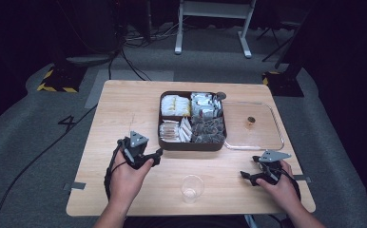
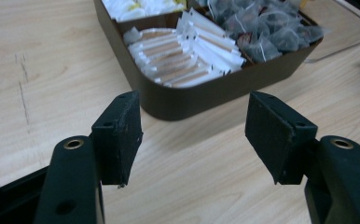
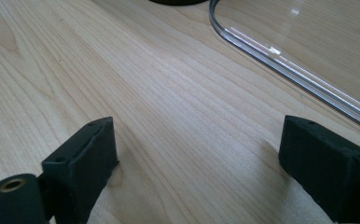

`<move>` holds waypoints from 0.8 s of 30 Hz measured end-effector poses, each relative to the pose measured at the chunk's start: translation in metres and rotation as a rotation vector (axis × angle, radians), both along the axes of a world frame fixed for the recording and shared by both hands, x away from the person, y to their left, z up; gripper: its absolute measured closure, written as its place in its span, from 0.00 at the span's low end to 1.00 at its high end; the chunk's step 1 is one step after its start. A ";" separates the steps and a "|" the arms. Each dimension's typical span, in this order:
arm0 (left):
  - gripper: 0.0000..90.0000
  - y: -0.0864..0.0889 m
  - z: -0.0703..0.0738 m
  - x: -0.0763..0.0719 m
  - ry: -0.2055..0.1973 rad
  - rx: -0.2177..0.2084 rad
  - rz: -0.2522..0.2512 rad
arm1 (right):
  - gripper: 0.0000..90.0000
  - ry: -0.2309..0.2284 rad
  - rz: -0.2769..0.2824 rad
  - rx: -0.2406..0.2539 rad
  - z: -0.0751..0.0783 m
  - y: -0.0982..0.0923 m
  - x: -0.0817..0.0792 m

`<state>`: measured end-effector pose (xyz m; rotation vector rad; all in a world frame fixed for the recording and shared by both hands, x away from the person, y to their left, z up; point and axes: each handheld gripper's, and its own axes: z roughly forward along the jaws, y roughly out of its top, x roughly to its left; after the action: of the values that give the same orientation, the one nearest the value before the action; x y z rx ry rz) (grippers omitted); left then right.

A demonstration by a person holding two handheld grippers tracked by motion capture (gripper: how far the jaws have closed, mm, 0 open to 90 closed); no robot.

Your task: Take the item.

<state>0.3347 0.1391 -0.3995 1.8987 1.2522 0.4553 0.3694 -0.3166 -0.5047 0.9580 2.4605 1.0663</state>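
Observation:
A dark brown box (image 1: 191,145) with four compartments sits at the middle of the wooden table (image 1: 120,104). It holds white sachets (image 2: 183,56), mesh tea bags (image 2: 262,28) and other packets. My left gripper (image 1: 142,151) hovers just left of the box's near corner. Its jaws are open (image 2: 194,135), nothing is between them, and they point at the box wall (image 2: 192,95). My right gripper (image 1: 252,167) rests low near the front right of the table. It is open too (image 3: 199,154), with bare wood between its jaws.
A clear lid (image 1: 262,142) with a small brown knob (image 1: 251,120) lies flat to the right of the box; its rim (image 3: 280,56) runs just ahead of my right gripper. An empty clear plastic cup (image 1: 191,187) stands near the front edge between my hands.

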 end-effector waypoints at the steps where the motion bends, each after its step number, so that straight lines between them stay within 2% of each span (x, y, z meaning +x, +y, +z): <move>1: 0.41 -0.001 0.003 0.002 -0.006 -0.005 0.004 | 0.13 0.000 0.000 0.001 0.000 0.000 0.000; 5: 0.41 -0.005 0.014 0.010 -0.013 -0.005 -0.004 | 0.13 0.000 -0.001 0.001 0.000 0.000 0.000; 12: 0.41 -0.018 0.031 0.025 -0.050 -0.003 -0.016 | 0.13 0.000 -0.002 0.001 0.000 0.001 0.000; 24: 0.42 -0.040 0.044 0.059 -0.066 0.013 -0.020 | 0.12 -0.001 -0.002 0.001 0.000 0.001 0.000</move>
<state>0.3934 0.0993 -0.3557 1.8905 1.1890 0.5129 0.3698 -0.3155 -0.5050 0.9599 2.4577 1.0668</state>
